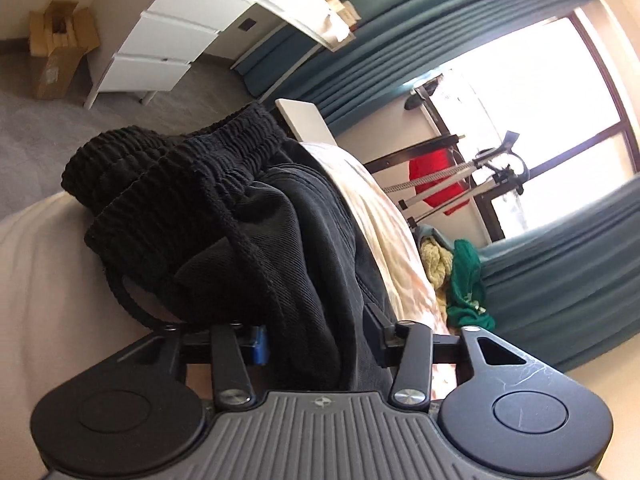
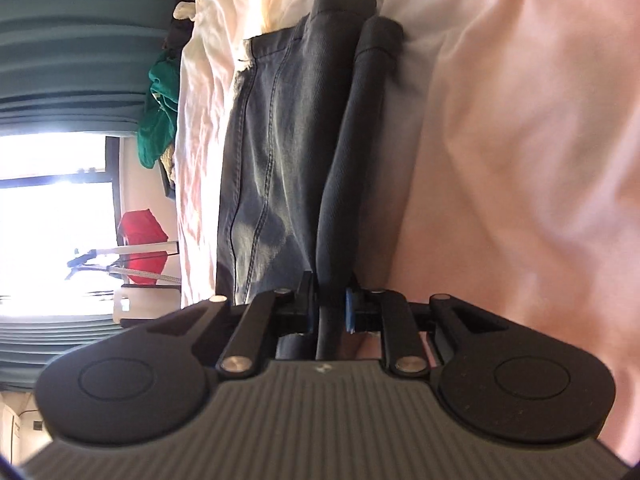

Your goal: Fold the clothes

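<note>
Dark grey-black trousers with a ribbed elastic waistband and a drawstring lie bunched on a bed with a pale sheet. My left gripper is shut on a thick bunch of the fabric near the waist end. In the right wrist view the trousers stretch away along the bed, folded lengthwise, with stitched seams showing and the leg ends far off. My right gripper is shut on a folded edge of them, its blue pads pressed close to the cloth.
The pale sheet spreads to the right. Off the bed stand a white drawer unit, an open cardboard box, teal curtains, a bright window, a rack holding something red, and a heap of green clothes.
</note>
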Demonstrator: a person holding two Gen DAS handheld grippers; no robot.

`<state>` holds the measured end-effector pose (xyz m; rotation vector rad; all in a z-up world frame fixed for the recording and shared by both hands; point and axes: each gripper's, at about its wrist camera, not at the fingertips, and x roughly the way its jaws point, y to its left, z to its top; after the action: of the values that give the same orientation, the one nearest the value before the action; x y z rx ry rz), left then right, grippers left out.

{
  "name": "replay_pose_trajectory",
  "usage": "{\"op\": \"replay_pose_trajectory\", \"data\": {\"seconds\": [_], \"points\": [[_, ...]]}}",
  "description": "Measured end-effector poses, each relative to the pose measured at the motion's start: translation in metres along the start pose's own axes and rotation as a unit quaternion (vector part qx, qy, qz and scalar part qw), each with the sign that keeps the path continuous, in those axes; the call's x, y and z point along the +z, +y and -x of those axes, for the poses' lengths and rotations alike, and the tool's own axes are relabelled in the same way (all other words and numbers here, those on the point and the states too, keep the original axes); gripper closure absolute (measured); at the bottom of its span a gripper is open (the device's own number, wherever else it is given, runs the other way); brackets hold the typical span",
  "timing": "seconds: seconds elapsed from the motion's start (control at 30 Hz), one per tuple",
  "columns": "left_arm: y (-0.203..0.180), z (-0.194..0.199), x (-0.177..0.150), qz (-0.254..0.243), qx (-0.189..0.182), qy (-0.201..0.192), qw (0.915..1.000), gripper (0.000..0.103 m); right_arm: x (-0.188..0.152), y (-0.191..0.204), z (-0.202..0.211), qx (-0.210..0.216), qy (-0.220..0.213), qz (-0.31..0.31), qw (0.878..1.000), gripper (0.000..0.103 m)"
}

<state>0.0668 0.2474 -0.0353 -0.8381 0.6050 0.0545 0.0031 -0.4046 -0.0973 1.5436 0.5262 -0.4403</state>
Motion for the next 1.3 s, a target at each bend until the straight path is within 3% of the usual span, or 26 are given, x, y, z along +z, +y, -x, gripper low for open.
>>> {"op": "replay_pose_trajectory", "data": {"seconds": [0.07,0.13,0.2,0.33,0.4,0.5,0.57,0.73,0.83,0.87,0.97,1.03,1.1,1.3], "points": [[-0.016,0.011,-0.008,-0.051,0.016,-0.006,0.9986,0.039,-0.001,-0.003,0.018,-0.001,-0.023,0.009,1.0,0.075],[-0.035,0.023,-0.019,-0.109,0.029,-0.013,0.9935,0.034,-0.002,-0.009,0.038,0.002,-0.055,0.006,0.998,0.043],[-0.052,0.041,-0.036,-0.168,0.033,-0.033,0.9846,0.03,0.0,-0.015,0.053,0.015,-0.09,0.001,0.996,0.031],[-0.077,0.07,-0.072,-0.238,0.0,-0.053,0.9697,0.025,0.01,-0.02,0.065,0.064,-0.132,0.006,0.989,0.032],[-0.093,0.071,-0.089,-0.277,-0.02,-0.047,0.9596,0.024,0.02,-0.017,0.052,0.099,-0.124,-0.005,0.987,0.032],[-0.114,0.05,-0.115,-0.331,-0.047,-0.025,0.942,0.024,0.041,-0.014,0.022,0.127,-0.109,-0.036,0.985,0.032],[-0.125,0.029,-0.131,-0.363,-0.065,-0.007,0.9294,0.024,0.053,-0.013,0.003,0.122,-0.1,-0.047,0.986,0.032],[-0.152,-0.023,-0.171,-0.44,-0.111,0.038,0.8903,0.024,0.063,-0.023,-0.03,0.096,-0.077,-0.071,0.99,0.032],[-0.154,-0.054,-0.201,-0.492,-0.128,0.077,0.8576,0.024,0.065,-0.017,-0.036,0.087,-0.093,-0.043,0.991,0.032],[-0.153,-0.062,-0.209,-0.508,-0.132,0.088,0.8464,0.024,0.066,-0.013,-0.037,0.08,-0.103,-0.024,0.991,0.033],[-0.151,-0.08,-0.235,-0.556,-0.144,0.111,0.8114,0.024,0.068,-0.007,-0.039,0.061,-0.126,0.011,0.99,0.05],[-0.15,-0.086,-0.251,-0.579,-0.156,0.115,0.7918,0.022,0.07,-0.007,-0.04,0.049,-0.137,0.023,0.989,0.078],[-0.15,-0.092,-0.264,-0.596,-0.164,0.118,0.7771,0.019,0.072,-0.006,-0.042,0.037,-0.149,0.034,0.988,0.093],[-0.144,-0.096,-0.294,-0.645,-0.176,0.109,0.7354,0.021,0.059,0.013,-0.022,0.044,-0.196,0.092,0.975,0.097]]}}
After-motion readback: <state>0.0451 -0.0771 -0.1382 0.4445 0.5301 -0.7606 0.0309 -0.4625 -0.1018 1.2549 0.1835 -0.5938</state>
